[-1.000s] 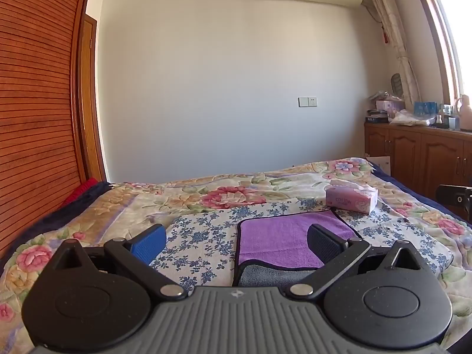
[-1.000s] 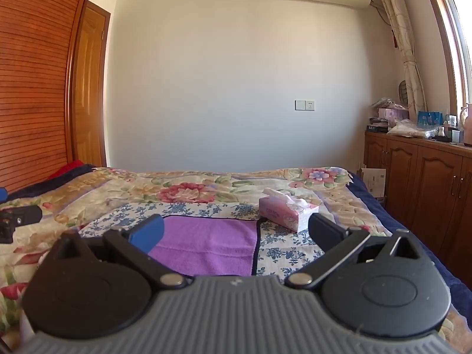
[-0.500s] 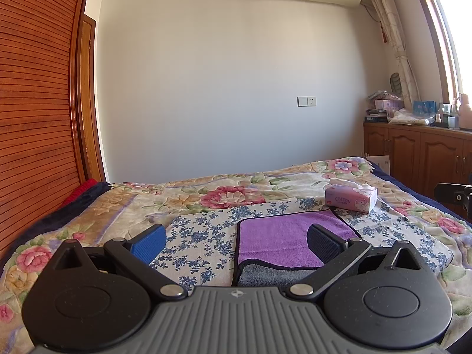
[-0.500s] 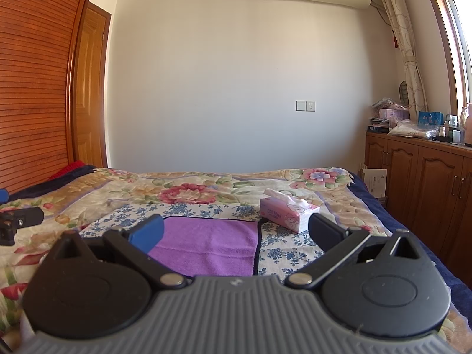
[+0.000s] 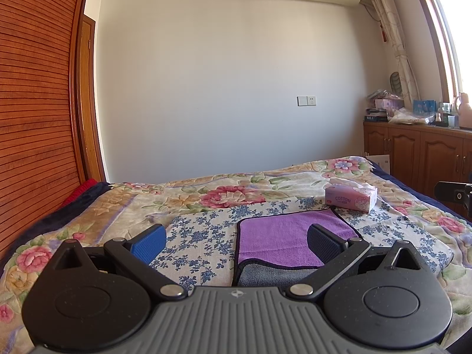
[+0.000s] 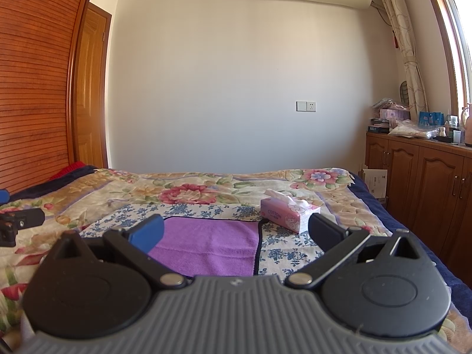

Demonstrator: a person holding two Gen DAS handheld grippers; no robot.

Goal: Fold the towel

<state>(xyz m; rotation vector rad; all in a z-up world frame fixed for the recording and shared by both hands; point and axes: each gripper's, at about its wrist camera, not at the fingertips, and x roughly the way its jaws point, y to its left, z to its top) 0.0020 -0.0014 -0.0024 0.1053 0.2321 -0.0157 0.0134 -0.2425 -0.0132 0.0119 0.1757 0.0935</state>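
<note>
Right now the towel (image 5: 283, 239) lies flat on the bed (image 5: 206, 197), purple side up with a dark trimmed edge, and a grey layer shows under its near edge in the left wrist view. It rests on a blue-flowered cloth (image 5: 200, 236) spread over the bed's larger pink-and-green floral cover. In the right wrist view the towel (image 6: 212, 247) sits just ahead of the tongs, with its right edge running straight away from the camera.

Both tongs hang above the bed with nothing between their fingers. The left gripper (image 5: 236, 239) has its jaws spread wide, the blue finger over the flowered cloth and the black finger over the towel's right part; whether either touches the fabric cannot be told. The right gripper (image 6: 236, 230) is equally wide apart, its blue finger over the towel's left part and its black finger over the cloth just beside the tissue box (image 6: 287, 214).

That pink tissue box stands on the cloth near the towel's far right corner. Beyond the bed are a plain white wall, a wooden cabinet (image 6: 419, 177) on the right, and a slatted wooden wardrobe (image 5: 32, 118) on the left.
</note>
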